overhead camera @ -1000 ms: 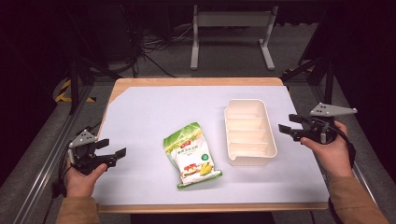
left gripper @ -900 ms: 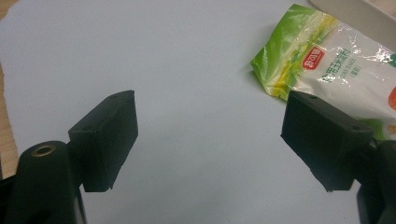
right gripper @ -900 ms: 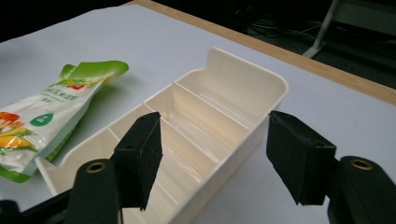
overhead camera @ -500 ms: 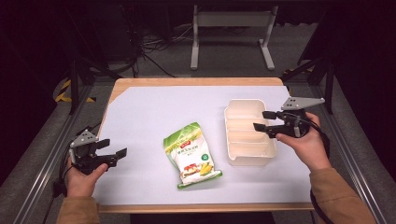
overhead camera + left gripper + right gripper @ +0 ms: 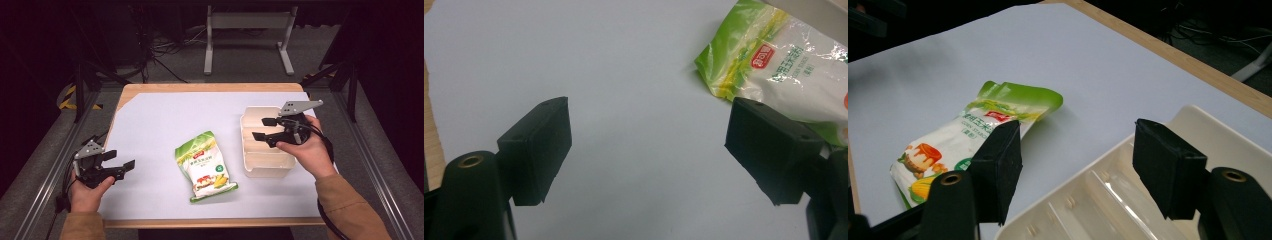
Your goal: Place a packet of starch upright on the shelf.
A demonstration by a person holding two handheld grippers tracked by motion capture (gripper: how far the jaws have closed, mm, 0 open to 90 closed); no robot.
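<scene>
The left hand-held gripper (image 5: 120,167) sits low with jaws spread and empty, while the right hand-held gripper (image 5: 263,129) hangs raised, jaws apart, pointing left.

The white desk (image 5: 165,120) is evenly lit against dark surroundings; glare streaks the packet (image 5: 794,65); nearby jaws look soft.

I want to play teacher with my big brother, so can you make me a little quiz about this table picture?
1. True or false: the green snack bag lies inside the white tray.
2. Which gripper is over the tray? A) left gripper B) right gripper
3. Fill in: the jaws of both grippers are ____, with nothing between them.

Key
1. False: the bag lies flat on the white table cover, left of the tray and apart from it.
2. B
3. open
</scene>
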